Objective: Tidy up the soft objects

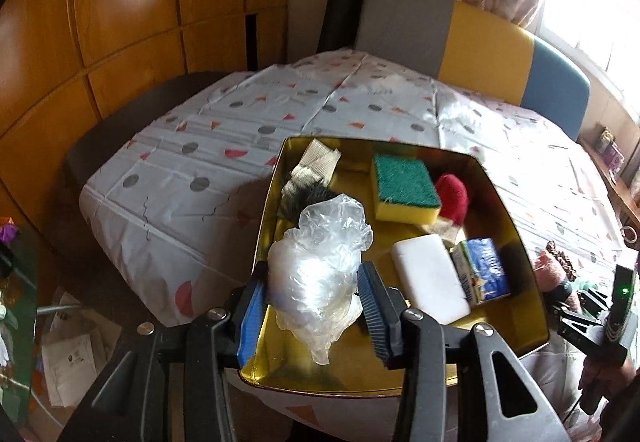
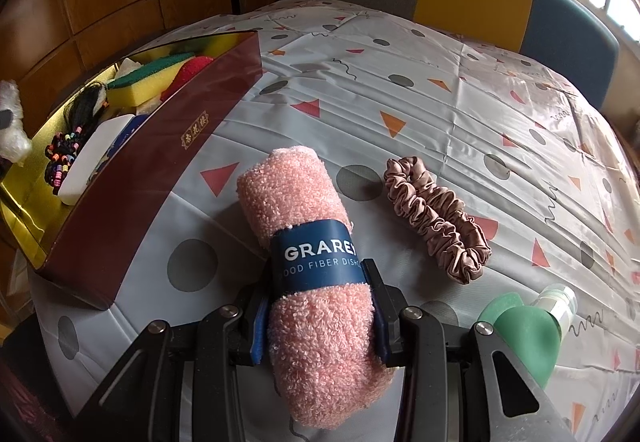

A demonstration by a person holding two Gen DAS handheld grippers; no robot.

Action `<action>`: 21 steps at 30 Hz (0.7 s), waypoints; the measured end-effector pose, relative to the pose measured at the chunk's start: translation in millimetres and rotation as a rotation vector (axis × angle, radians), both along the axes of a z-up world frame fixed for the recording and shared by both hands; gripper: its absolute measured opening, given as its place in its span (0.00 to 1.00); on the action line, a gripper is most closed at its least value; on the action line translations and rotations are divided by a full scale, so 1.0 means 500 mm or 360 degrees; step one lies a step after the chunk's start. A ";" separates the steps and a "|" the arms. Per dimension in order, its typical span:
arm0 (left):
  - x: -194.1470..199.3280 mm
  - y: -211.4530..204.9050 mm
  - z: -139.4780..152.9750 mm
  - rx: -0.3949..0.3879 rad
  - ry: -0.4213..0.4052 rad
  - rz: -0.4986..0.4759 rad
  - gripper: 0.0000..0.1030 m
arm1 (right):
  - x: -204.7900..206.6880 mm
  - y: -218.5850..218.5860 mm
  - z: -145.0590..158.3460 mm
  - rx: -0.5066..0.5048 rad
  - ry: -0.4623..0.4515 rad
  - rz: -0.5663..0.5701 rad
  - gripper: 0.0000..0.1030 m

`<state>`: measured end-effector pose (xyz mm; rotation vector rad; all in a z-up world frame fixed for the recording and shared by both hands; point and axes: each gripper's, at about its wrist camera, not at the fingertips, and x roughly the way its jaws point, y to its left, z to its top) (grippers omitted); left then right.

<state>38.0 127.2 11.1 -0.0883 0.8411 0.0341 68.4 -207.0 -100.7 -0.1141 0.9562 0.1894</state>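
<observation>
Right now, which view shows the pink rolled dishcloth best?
The right wrist view: the pink dishcloth fills the centre, its blue band readable, between the right hand-held gripper pads. The left wrist view catches only a pink sliver at the tin's far edge.

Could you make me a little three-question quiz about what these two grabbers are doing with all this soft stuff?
1. True or false: the right gripper grips a rolled pink cloth.
2. What lies between the left gripper's pads? A) crumpled plastic bag B) scrunchie C) green-topped sponge
3. Which container holds the sponge?

Key: 1 true; 2 A; 3 the gold-lined box.
</observation>
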 end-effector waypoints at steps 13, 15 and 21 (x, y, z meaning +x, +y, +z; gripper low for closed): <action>-0.022 0.002 0.017 -0.0044 -0.0066 -0.0049 0.43 | 0.006 0.023 0.006 -0.0110 0.0066 -0.0131 0.38; -0.024 0.005 0.016 -0.0049 -0.0067 -0.0050 0.43 | 0.007 0.026 0.008 -0.0128 0.0073 -0.0147 0.37; -0.032 0.009 0.020 -0.0054 -0.0084 -0.0051 0.43 | 0.012 0.023 0.015 -0.0086 0.0119 -0.0236 0.35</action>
